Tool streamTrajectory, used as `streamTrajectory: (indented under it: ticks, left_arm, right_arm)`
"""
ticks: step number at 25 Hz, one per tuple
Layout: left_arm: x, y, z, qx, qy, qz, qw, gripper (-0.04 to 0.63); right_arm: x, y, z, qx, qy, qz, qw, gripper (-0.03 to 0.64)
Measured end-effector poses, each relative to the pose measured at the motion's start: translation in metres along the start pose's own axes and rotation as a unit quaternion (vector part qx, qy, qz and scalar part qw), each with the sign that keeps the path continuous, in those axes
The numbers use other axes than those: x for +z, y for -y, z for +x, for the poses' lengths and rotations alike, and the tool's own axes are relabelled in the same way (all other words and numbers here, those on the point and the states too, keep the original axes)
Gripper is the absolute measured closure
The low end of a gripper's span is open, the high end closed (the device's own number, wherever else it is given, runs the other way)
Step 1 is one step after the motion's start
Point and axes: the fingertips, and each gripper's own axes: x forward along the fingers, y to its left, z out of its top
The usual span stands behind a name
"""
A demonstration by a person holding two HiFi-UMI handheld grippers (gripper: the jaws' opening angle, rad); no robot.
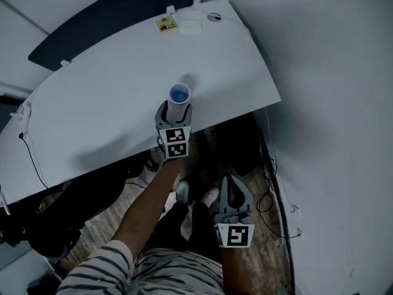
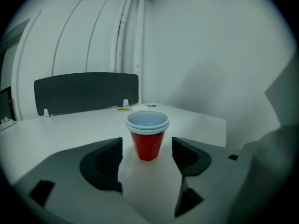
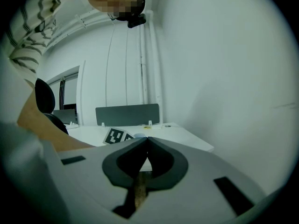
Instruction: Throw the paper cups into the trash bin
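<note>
White table (image 1: 92,103) fills the upper left of the head view, where the left tool (image 2: 147,157), jaws wide apart and untouching, brackets an upright red paper cup (image 2: 147,135) near centre, seemingly to grab it, while the right tool (image 3: 147,143) hangs closed and empty lower right.

Left arm (image 1: 144,208) stretched forward, forearm bare, striped sleeve (image 1: 98,269) bunched at elbow. Left gripper (image 1: 174,111) out ahead, tipped slightly downward, jaws wide apart, pads pressing nothing. Right gripper (image 1: 234,186) held low, close to body, pointing forward, jaws together, tips touching. Left marker cube (image 1: 174,142) and right marker cube (image 1: 234,235) face upward.
</note>
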Motion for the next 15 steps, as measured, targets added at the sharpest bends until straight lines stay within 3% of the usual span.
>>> streamTrajectory:
  ticks: [10,15]
  left_arm:
    - [0.002,-0.001,0.025,0.006,-0.003,0.006,1.0,0.266]
    - [0.004,-0.007,0.034,0.015,-0.009,-0.008,0.9998,0.268]
  right_arm:
    - [-0.006,-0.001,0.0,-0.008,-0.008,-0.001,1.0,0.607]
    - [-0.016,0.002,-0.004,-0.018,-0.01,0.003,1.0,0.607]
